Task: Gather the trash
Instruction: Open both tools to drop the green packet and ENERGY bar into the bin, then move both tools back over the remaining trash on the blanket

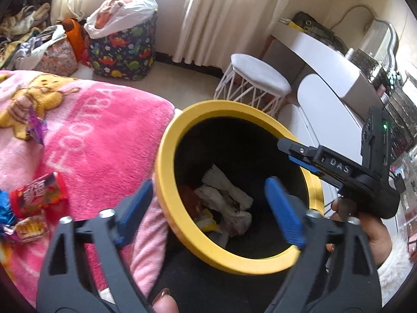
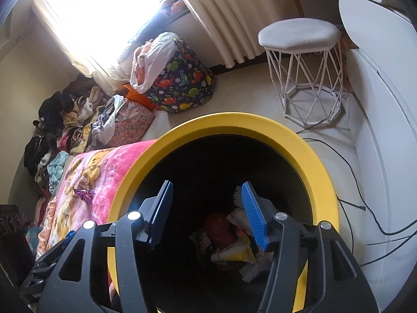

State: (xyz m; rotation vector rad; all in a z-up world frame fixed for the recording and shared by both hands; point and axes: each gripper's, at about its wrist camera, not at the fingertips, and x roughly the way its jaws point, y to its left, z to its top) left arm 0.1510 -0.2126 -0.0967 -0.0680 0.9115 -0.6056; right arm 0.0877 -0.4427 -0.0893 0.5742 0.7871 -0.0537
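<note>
A black bin with a yellow rim [image 1: 166, 182] [image 2: 312, 161] stands beside a bed with a pink blanket [image 1: 99, 140] [image 2: 104, 172]. Crumpled white, yellow and red wrappers [image 1: 224, 203] [image 2: 234, 250] lie at its bottom. My left gripper [image 1: 211, 206] hangs over the bin's mouth, open wide with nothing between its blue pads. My right gripper [image 2: 208, 208] [image 1: 290, 154] is over the bin's far side, open and empty. On the blanket lie a red snack wrapper [image 1: 39, 198], a smaller packet [image 1: 30, 228] and a purple wrapper [image 1: 36, 127] [image 2: 83, 194].
A dinosaur-print basket [image 1: 122, 52] [image 2: 182, 86] full of laundry stands by the curtain. A white wire stool [image 1: 260, 78] [image 2: 307, 78] and a white desk [image 1: 325, 60] are behind the bin. Black cables [image 2: 351, 177] run over the floor. Clothes [image 2: 57, 130] are heaped past the bed.
</note>
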